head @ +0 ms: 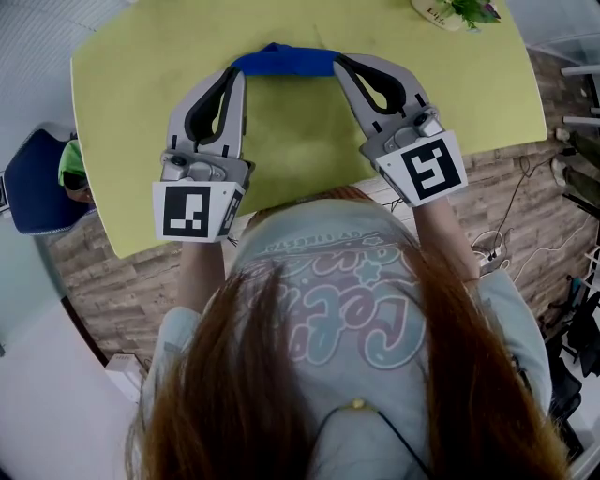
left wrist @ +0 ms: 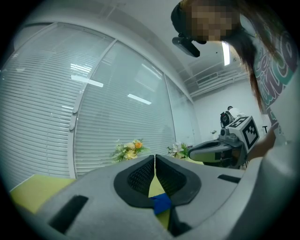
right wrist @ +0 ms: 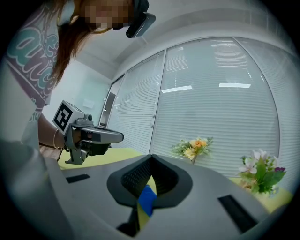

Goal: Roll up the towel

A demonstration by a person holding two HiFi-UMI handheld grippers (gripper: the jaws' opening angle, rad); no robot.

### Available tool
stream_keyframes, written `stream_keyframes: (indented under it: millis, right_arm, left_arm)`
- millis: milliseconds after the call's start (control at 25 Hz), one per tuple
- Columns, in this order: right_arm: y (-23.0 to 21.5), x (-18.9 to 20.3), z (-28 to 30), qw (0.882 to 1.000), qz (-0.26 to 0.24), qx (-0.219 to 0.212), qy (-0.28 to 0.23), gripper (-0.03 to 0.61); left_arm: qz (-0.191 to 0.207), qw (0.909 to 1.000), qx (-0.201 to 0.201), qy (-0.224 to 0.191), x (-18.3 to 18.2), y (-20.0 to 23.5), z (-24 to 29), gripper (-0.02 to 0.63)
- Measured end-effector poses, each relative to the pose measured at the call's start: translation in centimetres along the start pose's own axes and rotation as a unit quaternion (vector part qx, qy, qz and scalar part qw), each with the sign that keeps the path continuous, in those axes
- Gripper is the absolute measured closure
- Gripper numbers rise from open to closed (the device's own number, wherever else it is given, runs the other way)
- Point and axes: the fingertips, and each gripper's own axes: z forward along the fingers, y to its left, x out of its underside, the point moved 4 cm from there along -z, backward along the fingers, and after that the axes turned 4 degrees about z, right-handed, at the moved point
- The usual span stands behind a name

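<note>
Left gripper (left wrist: 154, 161): the jaws are brought together, and a scrap of blue cloth is pinched between the pads; the towel's left end is held.
Right gripper (right wrist: 151, 161): the jaws are closed likewise, with blue cloth caught between them; the towel's right end is held.
Towel (head: 286, 62): it is seen as a narrow blue band stretched between the two gripper tips, toward the far side of the table.
Table (head: 309, 141): the yellow-green top is bare between the grippers; flowers (head: 466, 11) are set at the far right corner, well apart from the towel.
Done: no flat spread of cloth is in sight, so the towel is judged to be largely rolled already.
Remaining: how tight or complete the roll is cannot be told; probably only a final tuck and the release are needed.
</note>
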Motion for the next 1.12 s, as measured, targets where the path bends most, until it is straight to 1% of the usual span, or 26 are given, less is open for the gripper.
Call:
stream_keyframes:
  millis: [1120]
  right_arm:
    - [0.11, -0.17, 0.02, 1.0, -0.012, -0.003, -0.005, 0.574]
  left_arm:
    - [0.005, 1.0, 0.001, 0.002, 0.01, -0.07, 0.29, 0.595]
